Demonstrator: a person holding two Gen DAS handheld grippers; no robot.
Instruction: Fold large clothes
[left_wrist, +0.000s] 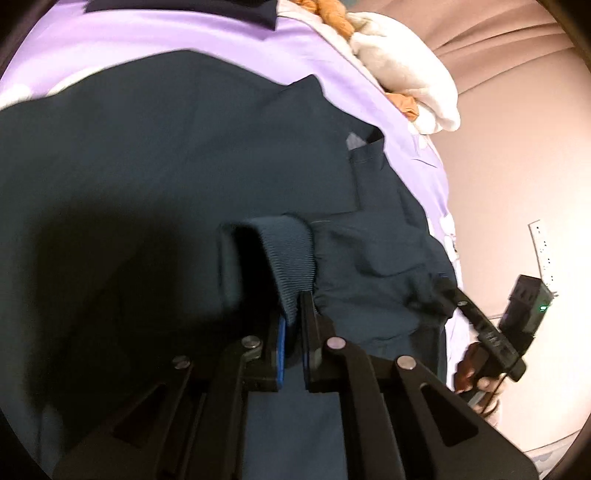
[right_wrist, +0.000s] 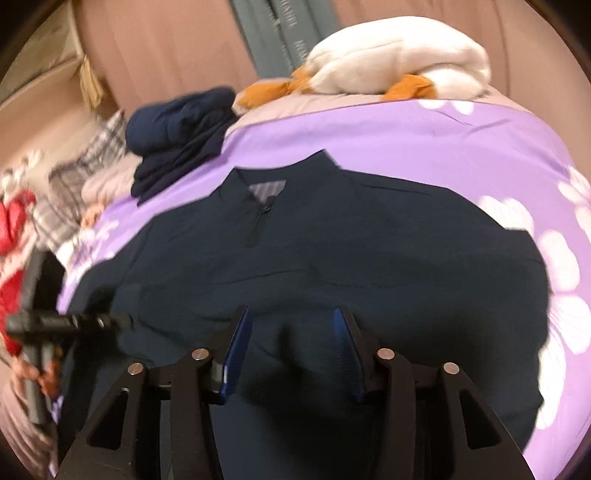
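Purple floral bedspread (right_wrist: 406, 147), dark jacket (right_wrist: 332, 240) spread, left gripper (left_wrist: 293, 317) pinching ribbed cuff (left_wrist: 291, 251), right gripper (right_wrist: 291, 332) seemingly parted, blurred.

Bedroom: floral bedspread (right_wrist: 424, 147), plush toy (right_wrist: 399, 70)

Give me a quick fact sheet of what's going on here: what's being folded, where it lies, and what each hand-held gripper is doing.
garment: dark navy zip-neck jacket, spread flat, collar away from the person
surface: purple bedcover with white flowers
left hand-held gripper: shut on the jacket's ribbed cuff
right hand-held gripper: jaws apart over the jacket's near edge, pressing nothing
nearby: white and orange plush toy; folded dark clothes
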